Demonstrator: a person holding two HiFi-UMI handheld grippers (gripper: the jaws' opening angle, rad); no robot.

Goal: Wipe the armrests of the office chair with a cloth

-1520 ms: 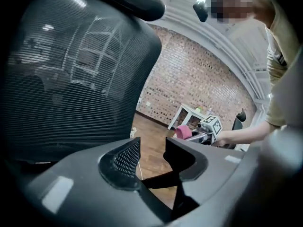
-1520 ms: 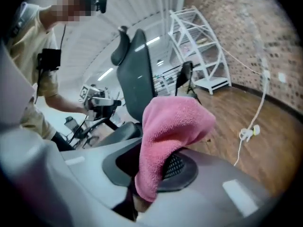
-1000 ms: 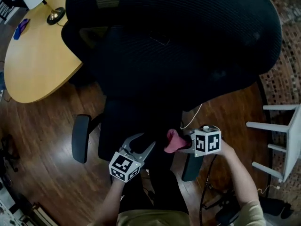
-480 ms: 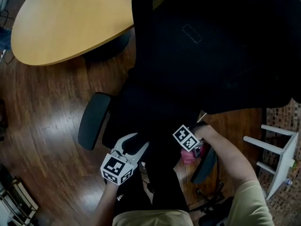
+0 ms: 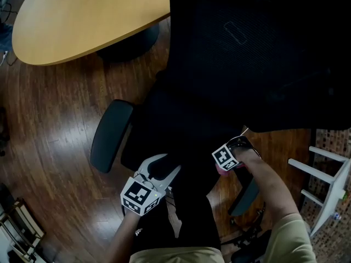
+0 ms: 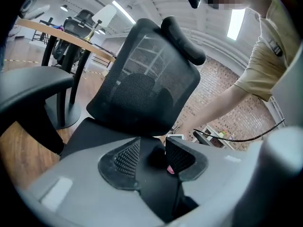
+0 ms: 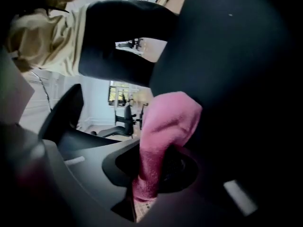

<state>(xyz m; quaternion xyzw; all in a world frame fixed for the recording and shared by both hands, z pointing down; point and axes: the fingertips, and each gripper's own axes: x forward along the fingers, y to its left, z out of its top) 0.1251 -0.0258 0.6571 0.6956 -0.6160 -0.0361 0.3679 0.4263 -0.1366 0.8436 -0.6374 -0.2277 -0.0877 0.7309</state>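
The black office chair [image 5: 258, 59] fills the head view, its left armrest [image 5: 112, 136] at the left and its right armrest [image 5: 244, 193] at the lower right. My right gripper [image 5: 227, 170] is down at the near end of the right armrest, shut on a pink cloth [image 7: 165, 122]. The bunched cloth sticks out past the jaws against dark padding, and only a sliver of it [image 5: 221, 171] shows from above. My left gripper [image 5: 161, 171] hovers over the front of the seat [image 6: 94, 131]. Its jaws are nearly together with nothing between them.
A round wooden table [image 5: 82, 21] stands on the wood floor at the upper left. A white slatted frame [image 5: 323, 171] stands at the right edge. The person's dark trouser legs [image 5: 184, 229] are right in front of the seat. A cable trails beside the right armrest.
My right gripper has swung down and to the right with the cloth, from over the seat front onto the right armrest. The left gripper has sunk a little and stays over the seat front.
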